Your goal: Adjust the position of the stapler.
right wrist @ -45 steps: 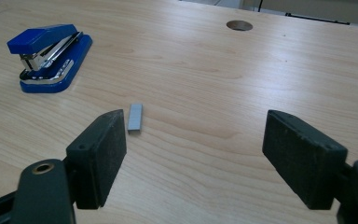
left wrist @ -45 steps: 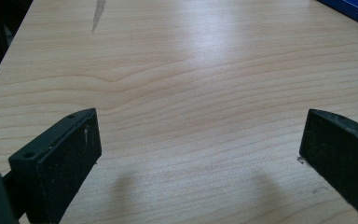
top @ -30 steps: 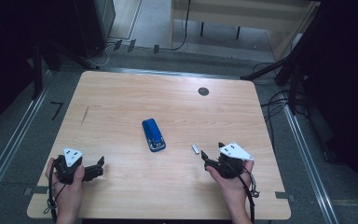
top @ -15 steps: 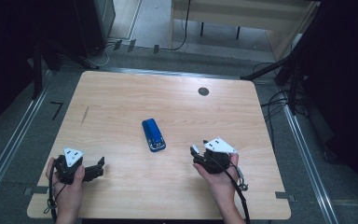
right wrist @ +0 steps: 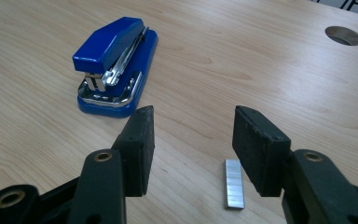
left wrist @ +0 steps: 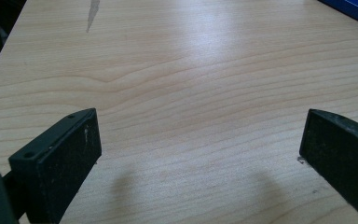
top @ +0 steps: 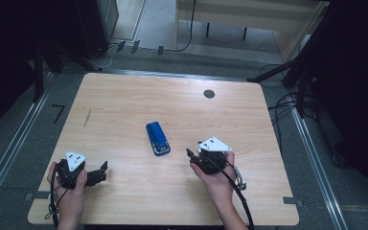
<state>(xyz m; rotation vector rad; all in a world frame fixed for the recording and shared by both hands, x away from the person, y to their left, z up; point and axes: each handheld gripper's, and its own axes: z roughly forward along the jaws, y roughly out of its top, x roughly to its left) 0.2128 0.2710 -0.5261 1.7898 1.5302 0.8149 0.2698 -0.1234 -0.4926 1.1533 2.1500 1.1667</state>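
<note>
Right tool (right wrist: 191, 144) over staple strip (right wrist: 233, 183)

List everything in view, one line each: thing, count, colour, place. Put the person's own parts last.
Rectangular light wooden table: one, pale wood, centre of the high view.
Blue plastic stapler with chrome metal front: one, blue and silver, mid-table, closed.
Strip of silver metal staples: one, silver, flat on the table by the right gripper's fingers, not gripped.
Round cable hole: one, dark, far right part of the table.
Black cables: several, on the grey floor right of the table.
Left gripper: one, black, near left corner, fingers wide apart over bare wood.
Right gripper: one, black, near right, fingers just closing, partly open.
</note>
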